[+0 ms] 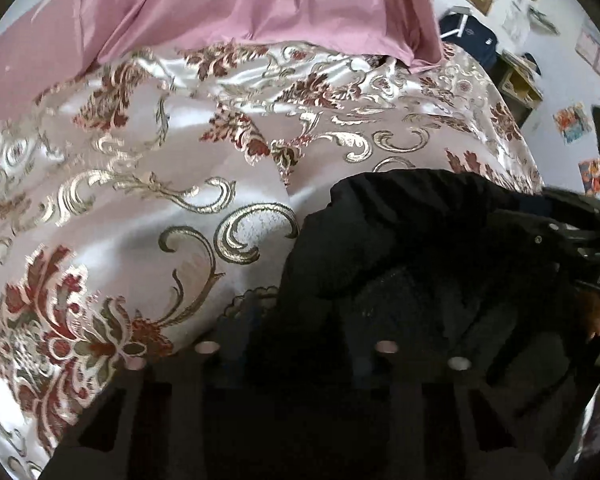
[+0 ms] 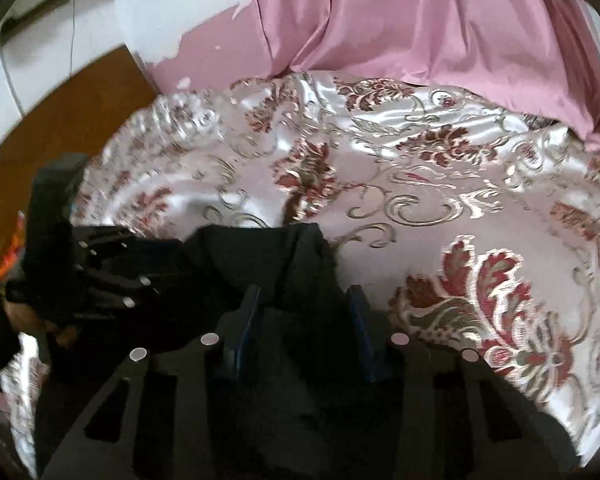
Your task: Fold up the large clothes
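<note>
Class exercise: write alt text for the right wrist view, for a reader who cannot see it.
The right gripper has black garment fabric between its blue-padded fingers, on a shiny floral bedspread. The left gripper is at the left; a pink curtain hangs behind.

One black garment (image 2: 260, 256) lies on one floral bedspread (image 2: 440, 208). Two tools meet at it, left (image 1: 300, 320) and right (image 2: 304, 312). One pink curtain (image 2: 420, 20) hangs behind the bedspread.

Bed w/ shiny floral bedspread (image 2: 440, 208); black garment (image 1: 420, 248) on it, near edge.
</note>
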{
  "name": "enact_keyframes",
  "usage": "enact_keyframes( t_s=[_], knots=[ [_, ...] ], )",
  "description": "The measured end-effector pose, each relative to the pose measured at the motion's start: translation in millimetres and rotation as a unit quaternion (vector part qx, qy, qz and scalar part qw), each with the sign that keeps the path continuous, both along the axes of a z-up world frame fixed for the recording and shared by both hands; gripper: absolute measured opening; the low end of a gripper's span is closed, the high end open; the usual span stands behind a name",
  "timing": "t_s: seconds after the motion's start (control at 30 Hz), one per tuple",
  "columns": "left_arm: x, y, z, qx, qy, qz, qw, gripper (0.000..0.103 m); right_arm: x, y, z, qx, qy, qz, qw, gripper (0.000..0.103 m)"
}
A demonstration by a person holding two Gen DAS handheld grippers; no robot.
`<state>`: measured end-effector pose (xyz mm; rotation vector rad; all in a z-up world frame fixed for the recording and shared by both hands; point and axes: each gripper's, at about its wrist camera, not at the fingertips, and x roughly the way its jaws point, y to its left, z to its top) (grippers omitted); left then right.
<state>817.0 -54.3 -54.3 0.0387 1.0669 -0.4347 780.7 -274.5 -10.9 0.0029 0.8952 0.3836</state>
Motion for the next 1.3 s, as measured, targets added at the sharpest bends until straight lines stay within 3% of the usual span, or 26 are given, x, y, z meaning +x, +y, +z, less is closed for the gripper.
enact_keyframes(
  t_s=[0.1,0.2,0.37,0.6,0.93,1.2,1.3],
  knots=[
    [5,6,-2,-0.028,0.017,0.027,0.9991,0.014,0,-2,1,-0.002,-0.002,-0.011,1.0,0.019],
    [0,13,-1,-0.047,0.015,0.045,0.9977,0.01,-5,-3,5,0.0,-0.013,-0.009,1.0,0.012],
    [-23,33,10,-0.071,0.004,0.057,0.9959,0.009,-29,-16,12,0.043,-0.035,-0.012,0.998,0.009],
    [-55,57,19,-0.086,0.002,0.059,0.9945,0.009,-73,-28,22,0.056,-0.047,0.002,0.997,0.009],
    [-86,56,1,-0.053,0.006,0.023,0.9983,0.008,-104,-31,8,-0.021,-0.038,0.067,0.997,0.009],
    [-103,46,-4,-0.003,-0.004,-0.015,0.9999,0.008,-118,-27,1,-0.063,-0.023,0.11,0.992,0.009],
    [-104,45,-3,0.006,-0.006,-0.016,0.9998,0.008,-119,-27,10,-0.056,-0.005,0.111,0.992,0.011]
  ],
)
